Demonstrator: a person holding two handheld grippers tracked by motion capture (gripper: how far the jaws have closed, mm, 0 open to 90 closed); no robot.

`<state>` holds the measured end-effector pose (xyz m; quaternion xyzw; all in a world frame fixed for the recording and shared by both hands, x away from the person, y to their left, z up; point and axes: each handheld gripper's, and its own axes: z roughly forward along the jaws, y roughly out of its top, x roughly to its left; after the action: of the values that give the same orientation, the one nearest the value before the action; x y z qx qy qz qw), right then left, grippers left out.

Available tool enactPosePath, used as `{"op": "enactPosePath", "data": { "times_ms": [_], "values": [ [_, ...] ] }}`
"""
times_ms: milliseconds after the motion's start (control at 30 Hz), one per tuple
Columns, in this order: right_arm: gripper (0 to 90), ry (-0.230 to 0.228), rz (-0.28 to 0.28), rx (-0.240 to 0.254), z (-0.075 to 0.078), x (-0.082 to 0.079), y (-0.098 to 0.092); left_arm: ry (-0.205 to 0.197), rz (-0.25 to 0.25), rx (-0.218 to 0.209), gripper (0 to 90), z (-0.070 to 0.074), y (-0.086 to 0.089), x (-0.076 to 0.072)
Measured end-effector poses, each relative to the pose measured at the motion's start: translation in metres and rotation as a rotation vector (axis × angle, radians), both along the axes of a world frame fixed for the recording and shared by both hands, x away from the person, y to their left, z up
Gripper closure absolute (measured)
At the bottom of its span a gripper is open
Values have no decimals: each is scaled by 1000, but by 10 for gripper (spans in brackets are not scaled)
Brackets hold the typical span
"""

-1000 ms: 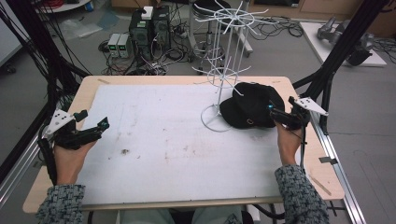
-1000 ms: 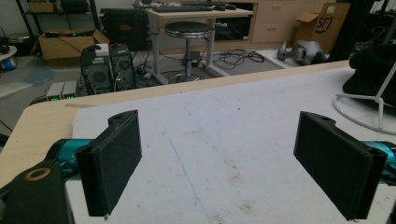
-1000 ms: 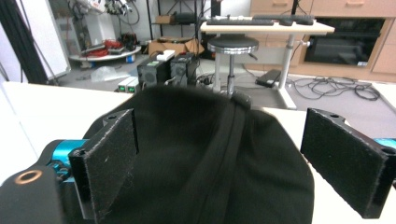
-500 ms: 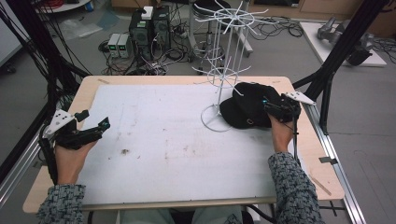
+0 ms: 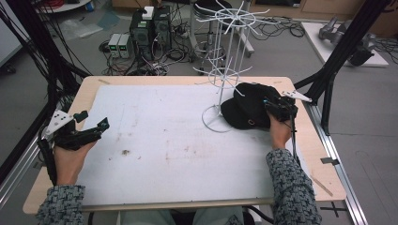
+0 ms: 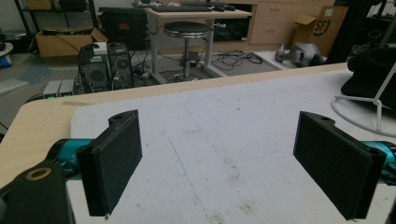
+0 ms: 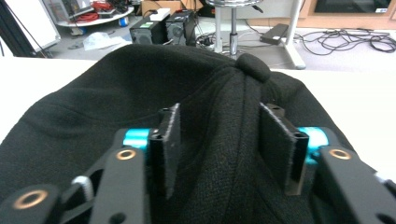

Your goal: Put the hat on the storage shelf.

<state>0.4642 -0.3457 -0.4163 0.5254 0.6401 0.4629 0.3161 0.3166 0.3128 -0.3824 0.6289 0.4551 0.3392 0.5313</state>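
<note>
A black cap (image 5: pixel 246 110) lies on the right side of the white mat (image 5: pixel 164 131), against the base of a white wire stand (image 5: pixel 225 70). My right gripper (image 5: pixel 267 106) is at the cap's right edge. In the right gripper view its jaws (image 7: pixel 219 135) have just been closing, and a raised fold of the cap (image 7: pixel 116 93) fills the gap and touches both pads. My left gripper (image 5: pixel 94 119) rests at the mat's left edge, open; its wide-apart pads (image 6: pixel 116 163) have nothing between them.
The stand's ring base (image 6: pixel 359 109) sits on the mat just left of the cap. The wooden table's right edge (image 5: pixel 324 154) runs along a black frame post (image 5: pixel 338 56). Computers, cables and a stool stand on the floor beyond the table's far edge.
My right gripper has moved left and down onto the cap's edge, and its jaws have come in around the fabric. The left gripper has stayed where it was.
</note>
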Motion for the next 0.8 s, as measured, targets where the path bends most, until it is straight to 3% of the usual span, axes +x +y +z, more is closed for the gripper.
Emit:
{"op": "enactPosePath", "data": {
  "times_ms": [67,133,167,267,500,800],
  "values": [
    [586,0,-6,2,0,0,-1,-1,2,-3,156,0,0,0],
    [679,13,-24,42,0,0,-5,-1,1,-3,158,0,0,0],
    [679,16,-26,53,0,0,-6,-1,1,-2,158,0,0,0],
    [777,10,-29,35,2,-2,-5,-2,1,-3,158,1,1,-1],
    [815,-21,-24,6,8,-7,-2,-3,3,-3,158,1,1,-1],
    [824,-125,13,-20,30,-22,-4,-6,4,-5,158,2,2,-2]
  ]
}}
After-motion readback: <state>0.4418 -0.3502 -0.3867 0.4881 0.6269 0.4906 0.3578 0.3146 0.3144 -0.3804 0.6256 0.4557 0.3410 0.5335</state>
